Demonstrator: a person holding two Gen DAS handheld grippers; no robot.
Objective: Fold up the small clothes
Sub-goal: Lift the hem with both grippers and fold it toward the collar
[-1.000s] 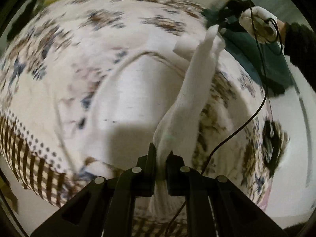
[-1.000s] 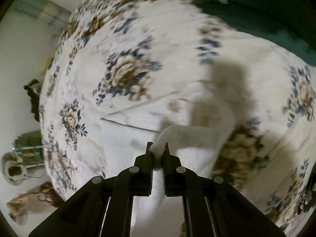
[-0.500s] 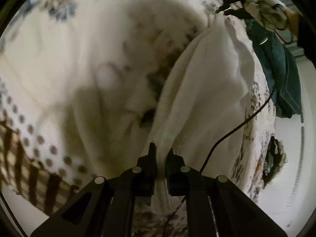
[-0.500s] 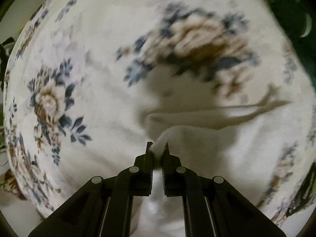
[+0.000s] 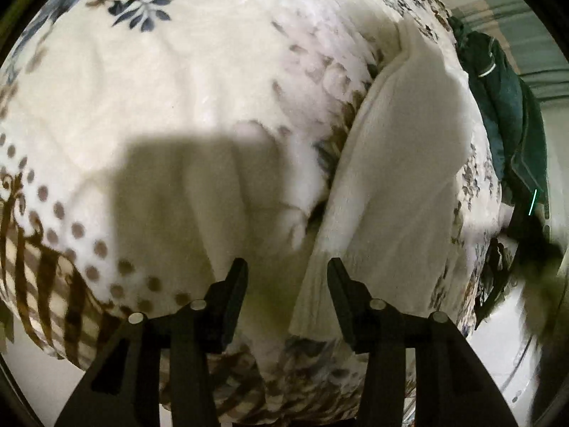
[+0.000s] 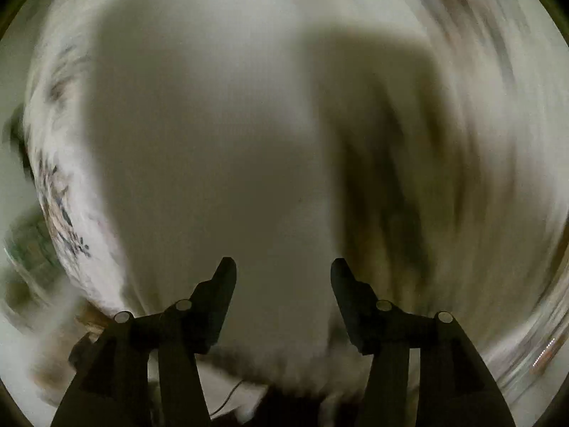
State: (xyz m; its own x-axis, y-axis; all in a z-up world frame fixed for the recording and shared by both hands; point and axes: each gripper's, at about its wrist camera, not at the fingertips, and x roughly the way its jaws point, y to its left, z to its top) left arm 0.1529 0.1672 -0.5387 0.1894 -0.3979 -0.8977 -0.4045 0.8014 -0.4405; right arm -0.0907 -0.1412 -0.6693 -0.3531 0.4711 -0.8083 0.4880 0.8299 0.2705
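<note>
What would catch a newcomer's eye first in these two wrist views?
In the left wrist view, a long white garment lies on the flowered blanket, its near end just ahead of the left tongs, whose jaws are opening and no longer pinch it. A dark green garment lies heaped at the blanket's right edge. The right wrist view is badly blurred: the right tongs, also opening, over pale cloth.

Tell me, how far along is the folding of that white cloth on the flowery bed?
Done, it seems: the white garment lies as a long strip on the floral blanket, apparently folded lengthwise. In hand: nothing; the left hand-held gripper and the right hand-held gripper are both opening, pads off the cloth. Left: probably another fold, and the dark green clothes at the bed's edge look untouched.
</note>
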